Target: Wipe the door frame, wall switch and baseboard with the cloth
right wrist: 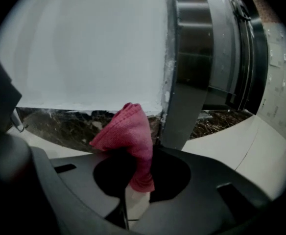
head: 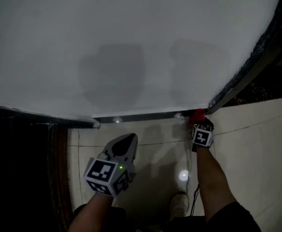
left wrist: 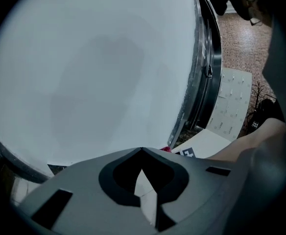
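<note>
Steep overhead, two jaw-level (baseboard [head: 146, 116] shared)

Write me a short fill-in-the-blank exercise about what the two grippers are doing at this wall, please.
1. The right gripper is shut on a pink ____.
2. The left gripper, with its jaws together, holds ____.
3. The wall above the dark baseboard is ____.
Missing words: cloth; nothing; white.

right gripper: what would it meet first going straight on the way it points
Likely the dark baseboard, beside the door frame foot; the red cloth in the right gripper would touch first. Depth unclear.
</note>
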Demonstrator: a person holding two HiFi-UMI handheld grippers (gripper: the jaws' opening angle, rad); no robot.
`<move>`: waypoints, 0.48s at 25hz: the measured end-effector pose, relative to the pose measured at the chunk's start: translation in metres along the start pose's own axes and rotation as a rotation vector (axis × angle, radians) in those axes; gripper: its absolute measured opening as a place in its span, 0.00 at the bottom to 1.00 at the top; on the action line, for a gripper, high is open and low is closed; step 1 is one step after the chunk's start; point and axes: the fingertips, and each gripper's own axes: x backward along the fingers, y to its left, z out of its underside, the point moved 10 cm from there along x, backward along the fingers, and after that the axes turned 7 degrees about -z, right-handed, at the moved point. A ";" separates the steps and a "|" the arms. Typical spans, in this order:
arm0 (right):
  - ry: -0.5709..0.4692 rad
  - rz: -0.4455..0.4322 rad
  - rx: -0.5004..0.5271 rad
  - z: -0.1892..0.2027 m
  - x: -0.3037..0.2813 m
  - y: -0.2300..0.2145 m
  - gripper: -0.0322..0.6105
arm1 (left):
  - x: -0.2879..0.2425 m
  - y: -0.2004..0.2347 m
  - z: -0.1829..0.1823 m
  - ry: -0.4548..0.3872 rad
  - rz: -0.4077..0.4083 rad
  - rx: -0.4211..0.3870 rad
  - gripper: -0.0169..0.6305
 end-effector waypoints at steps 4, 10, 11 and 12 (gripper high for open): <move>0.012 -0.109 0.126 0.022 0.001 0.049 0.14 | 0.016 0.019 -0.006 -0.013 -0.048 0.007 0.01; -0.009 -0.449 0.387 0.034 0.018 0.162 0.14 | 0.050 0.060 -0.012 0.005 -0.175 0.029 0.01; -0.018 -0.505 0.407 0.033 0.019 0.182 0.14 | 0.058 0.066 -0.014 0.000 -0.199 0.028 0.01; -0.024 -0.558 0.420 0.031 0.019 0.202 0.14 | 0.066 0.071 -0.016 -0.004 -0.220 0.025 0.01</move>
